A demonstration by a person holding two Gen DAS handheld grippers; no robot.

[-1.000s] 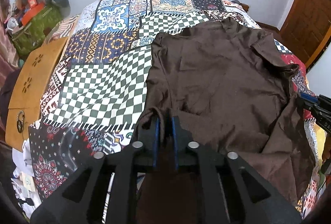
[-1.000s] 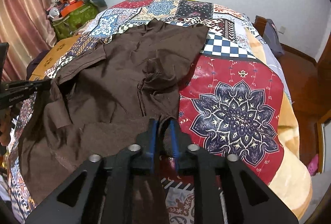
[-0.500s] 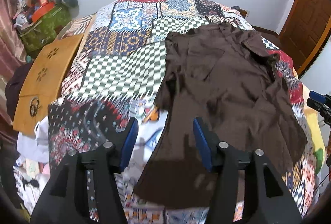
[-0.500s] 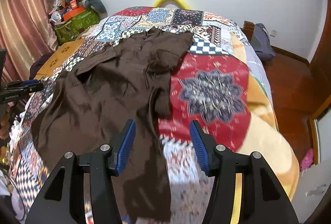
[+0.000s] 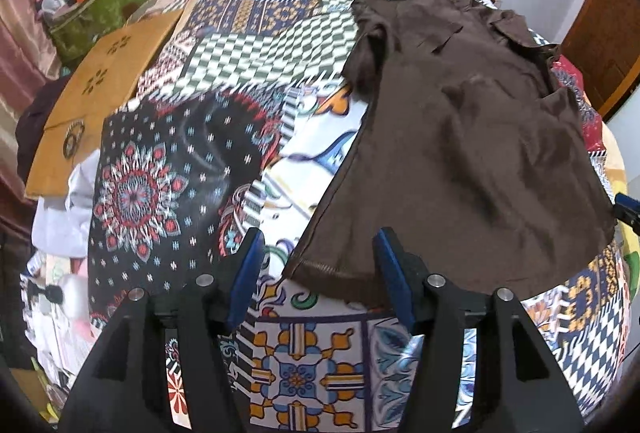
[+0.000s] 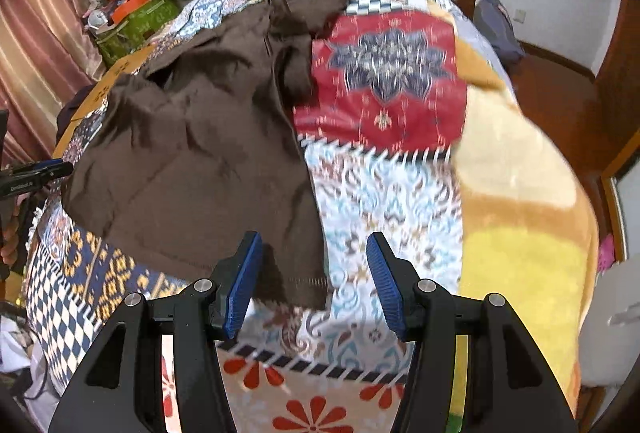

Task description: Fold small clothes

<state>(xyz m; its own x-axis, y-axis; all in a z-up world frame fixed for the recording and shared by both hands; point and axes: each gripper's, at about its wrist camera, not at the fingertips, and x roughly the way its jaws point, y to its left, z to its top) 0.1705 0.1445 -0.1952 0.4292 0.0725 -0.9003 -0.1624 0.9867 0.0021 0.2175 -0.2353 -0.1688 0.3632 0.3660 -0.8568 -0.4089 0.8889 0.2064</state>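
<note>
A dark brown shirt (image 5: pixel 460 137) lies spread on the patchwork quilt (image 5: pixel 168 185), hem nearest me. My left gripper (image 5: pixel 320 273) is open and empty, just above the hem's left corner. In the right wrist view the same shirt (image 6: pixel 200 153) lies to the left on the quilt (image 6: pixel 380 193). My right gripper (image 6: pixel 314 273) is open and empty over the hem's right corner. The right gripper's tip shows at the left wrist view's right edge (image 5: pixel 628 207). The left gripper's tip shows at the right wrist view's left edge (image 6: pixel 36 173).
A wooden board (image 5: pixel 100 89) leans at the bed's left side. A green bag with clutter (image 5: pixel 96 5) stands behind it. A yellow-orange blanket (image 6: pixel 520 213) covers the bed's right part. A wooden door (image 5: pixel 600 45) and floor are to the right.
Both grippers have let go of the shirt's hem, opened wide and pulled back toward me. The shirt now lies flat on the quilt.
</note>
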